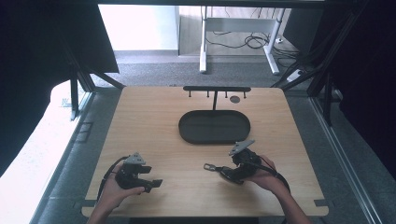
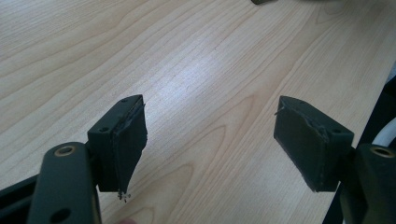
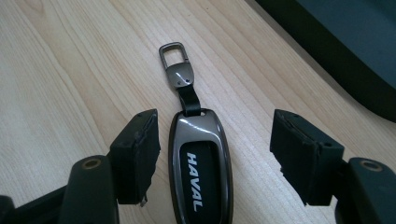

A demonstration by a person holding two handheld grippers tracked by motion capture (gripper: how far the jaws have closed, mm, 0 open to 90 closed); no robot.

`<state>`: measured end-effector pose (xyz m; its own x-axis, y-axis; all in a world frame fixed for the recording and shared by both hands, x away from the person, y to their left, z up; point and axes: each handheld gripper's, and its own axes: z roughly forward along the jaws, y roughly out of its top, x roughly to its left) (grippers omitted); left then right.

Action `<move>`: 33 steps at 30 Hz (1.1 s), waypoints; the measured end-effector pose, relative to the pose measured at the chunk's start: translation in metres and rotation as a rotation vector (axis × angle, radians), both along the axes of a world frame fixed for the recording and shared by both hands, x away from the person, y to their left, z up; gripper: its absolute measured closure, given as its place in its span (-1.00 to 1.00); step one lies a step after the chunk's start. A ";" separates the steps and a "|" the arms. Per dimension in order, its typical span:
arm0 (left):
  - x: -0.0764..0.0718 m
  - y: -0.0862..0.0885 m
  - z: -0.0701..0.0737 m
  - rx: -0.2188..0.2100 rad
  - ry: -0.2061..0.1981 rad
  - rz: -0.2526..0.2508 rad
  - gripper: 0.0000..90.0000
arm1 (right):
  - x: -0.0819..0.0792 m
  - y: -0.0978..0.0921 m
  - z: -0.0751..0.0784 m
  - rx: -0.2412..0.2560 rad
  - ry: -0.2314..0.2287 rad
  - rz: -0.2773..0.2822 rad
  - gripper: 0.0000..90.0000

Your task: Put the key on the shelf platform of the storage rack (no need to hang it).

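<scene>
A dark car key fob [image 3: 201,172] marked HAVAL lies flat on the wooden table [image 1: 154,126], its metal clip [image 3: 176,63] pointing away from the camera. My right gripper [image 3: 215,158] is open, one jaw on each side of the fob, neither touching it. In the high view the fob's clip [image 1: 210,166] sticks out left of the right gripper [image 1: 224,171]. My left gripper [image 1: 156,183] sits at the front left of the table, open, with bare wood between its jaws [image 2: 210,149]. A black oval tray [image 1: 214,127] sits behind, mid-table.
A black rack [image 1: 216,89] with small hooks stands at the table's far edge behind the tray. A small round dark disc [image 1: 235,99] lies beside it. The tray's edge [image 3: 336,56] crosses the upper right of the right gripper view. Desk legs and cables stand beyond the table.
</scene>
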<state>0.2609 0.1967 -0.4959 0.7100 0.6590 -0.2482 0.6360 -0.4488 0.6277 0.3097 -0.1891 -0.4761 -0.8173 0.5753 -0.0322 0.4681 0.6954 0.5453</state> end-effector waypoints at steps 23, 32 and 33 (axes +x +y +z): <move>0.001 -0.004 -0.004 0.020 0.011 -0.017 -0.42 | -0.002 0.011 -0.011 -0.065 0.056 0.034 -0.26; 0.001 -0.005 -0.005 0.023 0.012 -0.019 -0.43 | -0.002 0.014 -0.016 -0.094 0.082 0.050 -0.25; 0.001 -0.005 -0.005 0.024 0.009 -0.024 -0.43 | -0.002 0.014 -0.016 -0.097 0.083 0.051 -0.25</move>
